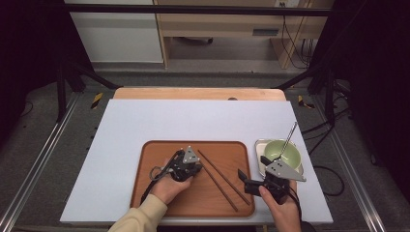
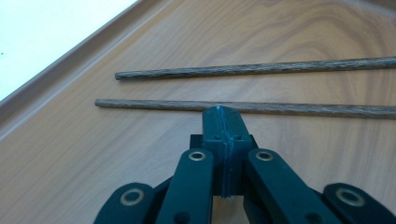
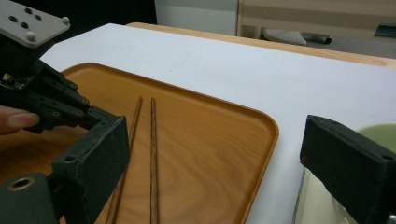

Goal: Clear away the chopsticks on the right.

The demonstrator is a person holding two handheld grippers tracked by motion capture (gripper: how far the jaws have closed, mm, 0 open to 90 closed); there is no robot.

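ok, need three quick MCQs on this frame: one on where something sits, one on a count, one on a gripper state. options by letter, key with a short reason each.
1. Where does the pale green round bowl sit?
A. on the brown wooden tray
B. in a small metal tray to the right of the wooden tray
C. on the floor

2. How many thin dark wooden chopsticks lie on the brown wooden tray?
A. one
B. two
C. four

3. How do the jaws of the left gripper stand?
A. closed together, holding nothing
C. wide open
B. clamped on a chopstick

Key:
1 B: the high view shows the bowl in the small metal tray, off the wooden tray's right edge.
2 B: two sticks lie side by side in all three views.
3 A: the left gripper view shows the jaws pressed together, short of the nearer chopstick.
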